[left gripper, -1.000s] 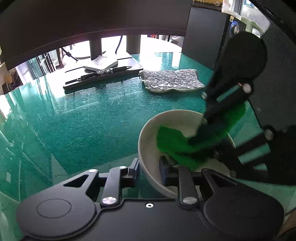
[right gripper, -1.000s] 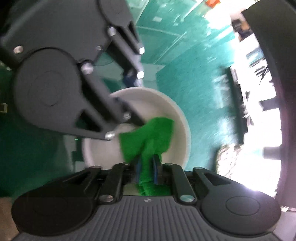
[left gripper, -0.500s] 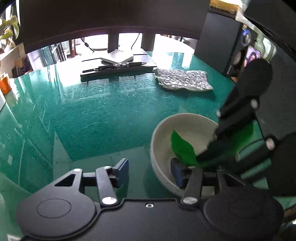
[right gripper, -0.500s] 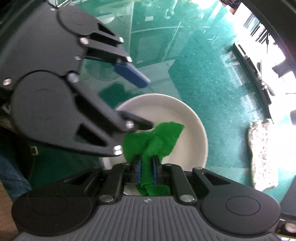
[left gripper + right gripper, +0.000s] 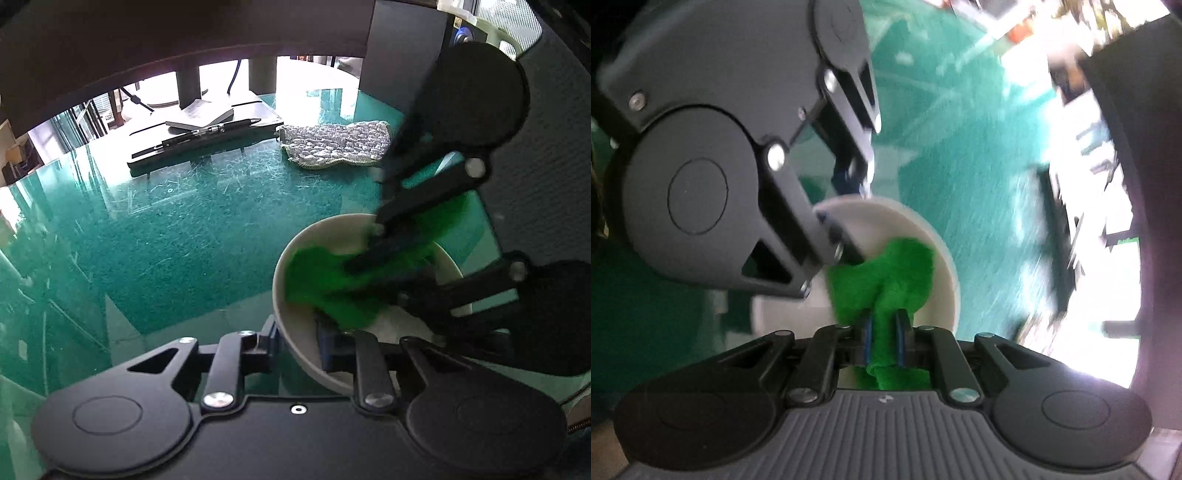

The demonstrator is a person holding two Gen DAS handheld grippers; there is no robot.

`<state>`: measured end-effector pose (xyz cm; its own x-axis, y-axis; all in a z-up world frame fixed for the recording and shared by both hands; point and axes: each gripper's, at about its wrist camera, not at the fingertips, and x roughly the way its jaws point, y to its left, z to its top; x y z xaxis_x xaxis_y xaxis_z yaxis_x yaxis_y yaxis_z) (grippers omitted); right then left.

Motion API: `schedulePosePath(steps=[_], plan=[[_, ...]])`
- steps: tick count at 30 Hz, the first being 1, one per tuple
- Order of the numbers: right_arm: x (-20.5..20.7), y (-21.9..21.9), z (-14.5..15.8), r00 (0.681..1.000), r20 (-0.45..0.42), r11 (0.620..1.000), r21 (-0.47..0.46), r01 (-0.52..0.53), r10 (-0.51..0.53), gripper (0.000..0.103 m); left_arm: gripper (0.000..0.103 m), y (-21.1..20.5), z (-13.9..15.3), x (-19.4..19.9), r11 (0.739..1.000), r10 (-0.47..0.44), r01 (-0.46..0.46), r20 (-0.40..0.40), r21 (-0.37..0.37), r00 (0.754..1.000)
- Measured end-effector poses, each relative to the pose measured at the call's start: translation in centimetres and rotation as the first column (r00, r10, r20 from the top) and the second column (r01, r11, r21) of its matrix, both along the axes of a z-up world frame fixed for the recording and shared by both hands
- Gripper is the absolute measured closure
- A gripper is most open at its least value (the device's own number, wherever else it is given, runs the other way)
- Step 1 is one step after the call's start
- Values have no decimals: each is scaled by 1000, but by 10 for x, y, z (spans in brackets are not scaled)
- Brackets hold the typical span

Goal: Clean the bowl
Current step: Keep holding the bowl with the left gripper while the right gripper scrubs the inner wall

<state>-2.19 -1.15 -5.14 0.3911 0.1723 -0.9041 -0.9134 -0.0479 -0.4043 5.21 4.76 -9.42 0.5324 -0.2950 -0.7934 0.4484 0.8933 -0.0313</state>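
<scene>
A white bowl (image 5: 321, 229) stands on the green glass table (image 5: 177, 229). My left gripper (image 5: 297, 336) straddles its near rim, one finger outside and one inside. Its jaws are closing and the pads press on the wall. A green cloth (image 5: 317, 280) lies bunched inside the bowl. In the right wrist view my right gripper (image 5: 884, 325) is shut on a fold of that green cloth (image 5: 886, 269), which spreads against the bowl (image 5: 879, 218) from above. The picture is blurred by motion. The left gripper's black body covers the bowl's left part there.
A grey knitted rag (image 5: 336, 144) lies on the table behind the bowl. Further back a black stand (image 5: 207, 140) carries a pen and a notebook. A dark box (image 5: 402, 55) stands at the back right.
Half a second ago the left jaws stood open off the rim; now they grip the bowl wall again. The right gripper has rolled and swept the green cloth across the bowl's inside.
</scene>
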Motion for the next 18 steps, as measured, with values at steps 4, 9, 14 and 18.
schedulePosePath(steps=[4, 9, 14, 18], plan=[[1, -2, -3, 998, 0, 998, -12, -61, 61, 92, 82, -1, 0, 1, 1000, -1, 1, 1, 4, 1000], [18, -1, -7, 998, -53, 997, -68, 42, -46, 92, 81, -2, -1, 1, 1000, 4, -4, 5, 2, 1000], [38, -1, -3, 939, -264, 975, -65, 213, -223, 92, 81, -3, 0, 1, 1000, 5, -5, 12, 7, 1000], [60, -4, 2, 856, -371, 928, -44, 371, -360, 72, 81, -3, 0, 2, 1000, -1, 1, 12, 9, 1000]])
